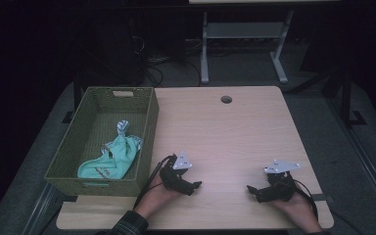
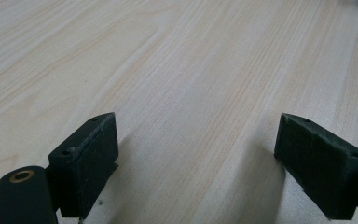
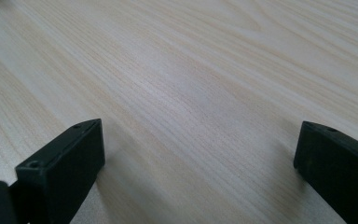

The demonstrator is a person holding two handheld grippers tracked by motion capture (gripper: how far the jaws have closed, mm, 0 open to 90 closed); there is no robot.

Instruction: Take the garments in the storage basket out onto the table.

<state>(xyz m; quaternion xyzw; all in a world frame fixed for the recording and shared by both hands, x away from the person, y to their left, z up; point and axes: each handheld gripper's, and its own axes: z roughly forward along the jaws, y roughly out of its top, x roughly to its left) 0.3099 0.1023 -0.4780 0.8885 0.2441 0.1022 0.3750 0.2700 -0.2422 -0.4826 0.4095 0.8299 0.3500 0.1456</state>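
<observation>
The green woven basket [image 1: 142,122] stands on the left end of the light wooden table [image 1: 235,127], its near wall close to the table's front edge. Inside the basket lies a crumpled mint-green cloth [image 1: 108,159], bunched against the basket's right wall and toward its near end, with a twisted end pointing up toward the far side.

Just to the right of the basket's near right corner, the left gripper [image 1: 196,186] rests low on the table in the person's left hand [image 1: 159,198], its jaws pointing away from the basket toward the table's middle. In the left gripper view its jaws stand wide apart over bare wood grain, with nothing between them.

Well apart from the basket, toward the table's right front, the right gripper [image 1: 251,190] sits in the person's right hand [image 1: 293,205], its jaws pointing back toward the basket and the other gripper. In the right gripper view its jaws are likewise spread wide, with bare tabletop between them.

The two grippers face each other across a stretch of bare table, neither touching the cloth or the basket. Far beyond the basket's right side, a round cable hole [image 1: 226,99] sits near the table's back edge.
</observation>
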